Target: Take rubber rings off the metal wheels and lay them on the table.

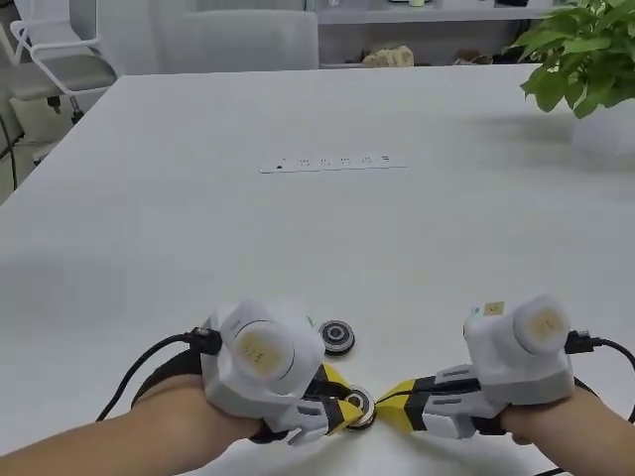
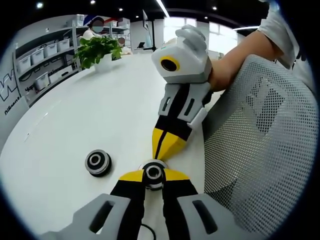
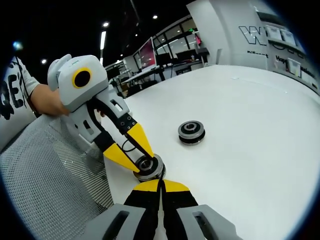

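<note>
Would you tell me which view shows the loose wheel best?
The left gripper view: the loose wheel sits large and unblocked, seen from above with its whole face showing. The right gripper view shows it clear but more side-on; the head view shows it small.

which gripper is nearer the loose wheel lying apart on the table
Left: left gripper sits just beside the loose wheel, clamping the other wheel; right gripper lies beyond that wheel.
</note>
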Demonstrator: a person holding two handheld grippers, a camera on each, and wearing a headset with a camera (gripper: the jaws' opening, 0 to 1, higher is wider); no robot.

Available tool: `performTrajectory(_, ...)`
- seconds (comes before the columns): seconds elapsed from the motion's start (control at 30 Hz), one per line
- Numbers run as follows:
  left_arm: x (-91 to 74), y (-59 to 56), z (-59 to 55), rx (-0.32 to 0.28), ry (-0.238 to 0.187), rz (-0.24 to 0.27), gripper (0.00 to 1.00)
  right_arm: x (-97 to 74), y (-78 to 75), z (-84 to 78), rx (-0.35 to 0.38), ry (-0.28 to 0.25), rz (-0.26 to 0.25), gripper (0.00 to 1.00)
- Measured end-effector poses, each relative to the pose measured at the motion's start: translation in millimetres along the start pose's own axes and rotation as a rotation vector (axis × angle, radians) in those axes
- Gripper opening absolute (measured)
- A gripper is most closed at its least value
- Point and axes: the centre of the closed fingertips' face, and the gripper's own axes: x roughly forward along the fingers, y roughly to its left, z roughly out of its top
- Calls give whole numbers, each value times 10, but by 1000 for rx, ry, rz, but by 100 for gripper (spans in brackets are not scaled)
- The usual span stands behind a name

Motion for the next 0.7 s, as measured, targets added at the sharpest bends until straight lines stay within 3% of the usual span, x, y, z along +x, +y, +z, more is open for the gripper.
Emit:
performTrajectory(0.43, 7, 13, 2, -4, 3, 9, 6, 8, -55, 33, 12, -13, -16, 0)
performTrajectory(0.7, 8, 15, 1, -5, 4, 13, 6, -22, -63, 106, 45, -58, -16, 0)
